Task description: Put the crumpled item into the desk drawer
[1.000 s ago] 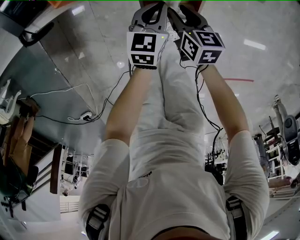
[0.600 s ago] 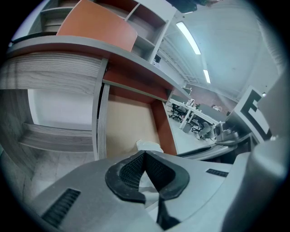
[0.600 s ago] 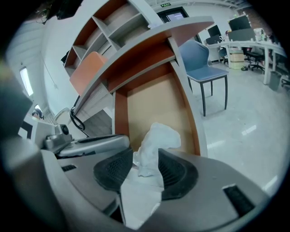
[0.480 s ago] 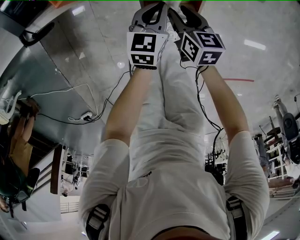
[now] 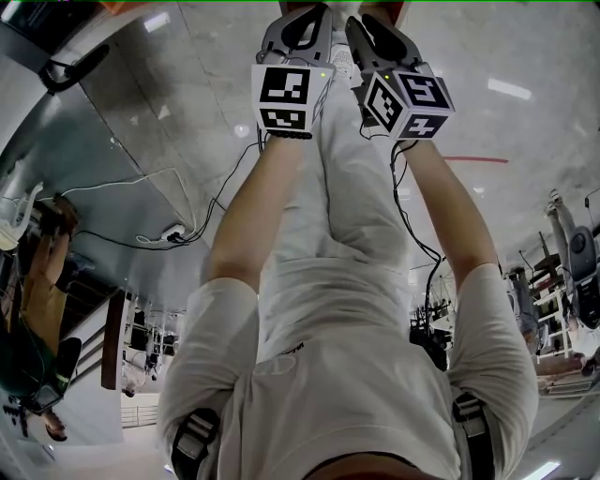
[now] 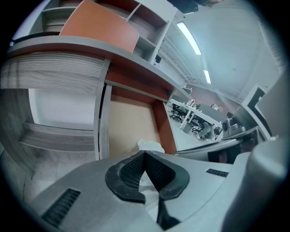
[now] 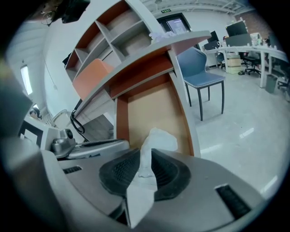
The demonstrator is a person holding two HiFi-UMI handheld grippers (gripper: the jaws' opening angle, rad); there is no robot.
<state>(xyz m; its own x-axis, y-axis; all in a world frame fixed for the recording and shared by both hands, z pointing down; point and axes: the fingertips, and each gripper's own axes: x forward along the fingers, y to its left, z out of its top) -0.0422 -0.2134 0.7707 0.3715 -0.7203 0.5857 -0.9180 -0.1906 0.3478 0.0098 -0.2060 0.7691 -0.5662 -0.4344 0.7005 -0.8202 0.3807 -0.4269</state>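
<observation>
The crumpled item is a white wad of paper, upright between the pads of my right gripper. The jaws are closing and both pads touch it. Beyond it the desk drawer stands pulled out under the desktop, with a tan bottom and red-brown sides. In the left gripper view my left gripper has its tips together; white paper pokes out past them over the drawer. The head view shows the left gripper and the right gripper side by side at the top edge, jaw tips cut off.
A desk hutch with open shelves rises over the desktop. A blue chair stands right of the drawer, with office desks farther off. Cables trail across the shiny floor. A person stands at the head view's left edge.
The right gripper's marker cube has shifted slightly right, away from the left one. The person at the left edge has moved a little. My arms are otherwise still.
</observation>
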